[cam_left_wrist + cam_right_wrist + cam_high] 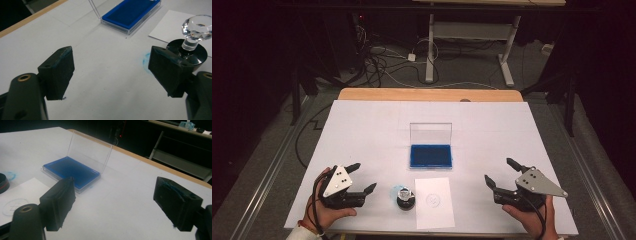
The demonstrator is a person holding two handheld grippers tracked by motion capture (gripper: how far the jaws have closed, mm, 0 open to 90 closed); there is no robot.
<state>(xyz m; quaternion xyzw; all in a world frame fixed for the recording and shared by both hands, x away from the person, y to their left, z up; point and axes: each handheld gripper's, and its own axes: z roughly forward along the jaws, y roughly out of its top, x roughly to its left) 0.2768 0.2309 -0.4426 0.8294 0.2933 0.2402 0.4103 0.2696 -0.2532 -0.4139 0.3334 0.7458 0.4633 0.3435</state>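
A stamp with a clear faceted knob on a round black base [404, 196] [192, 46] stands near the table's front edge. Just right of it lies a white paper sheet [434, 202] [18, 197] bearing a faint round mark. Behind them sits a blue ink pad [430, 155] [131, 12] [71, 171] in a clear case with its lid raised. My left gripper [360, 176] [111, 72] rests open on the table to the left of the stamp, nothing between its jaws. At the front right my right gripper [500, 172] [116, 205] is open too, jaws pointing toward the ink pad.
A white sheet [362, 130] covers the wooden table [429, 94]. A faint blue smudge [145, 61] marks the sheet beside the stamp. Beyond the table's far edge are cables on the floor and a white desk frame [472, 35].
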